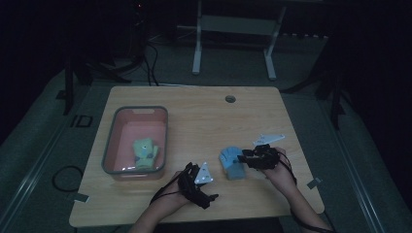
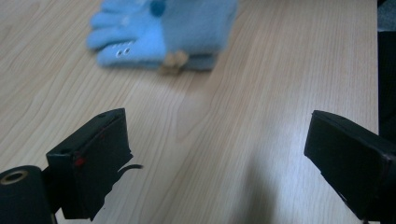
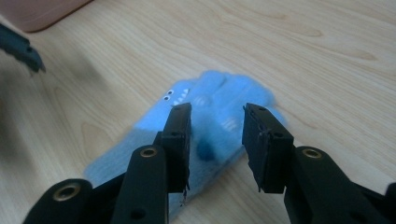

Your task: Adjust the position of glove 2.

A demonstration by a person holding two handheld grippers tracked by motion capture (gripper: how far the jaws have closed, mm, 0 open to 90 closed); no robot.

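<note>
Here we see a light blue knitted glove (image 1: 231,163) lying flat on the wooden table (image 1: 204,121), toward the near right, between the two hands. In the right gripper view its fabric looks soft and fuzzy, with small white marks on the fingers, two dark dots on a pale patch near one fingertip, and a darker blue round spot near the middle. In the left gripper view we also make out a small tan bit at its edge.

The right gripper (image 3: 217,140) hangs just over the glove with its jaws partly apart; the glove lies below the gap, and we see no pad pressing on it. The left gripper (image 2: 217,154) stands with its jaws wide apart over bare wood, nothing between them, and the glove lies farther off ahead of it.

To the far left of the blue glove, a pink bin (image 1: 111,145) with a grey rim sits on the table, and in it lies a yellow-green glove (image 1: 145,153) with a darker patch.
</note>
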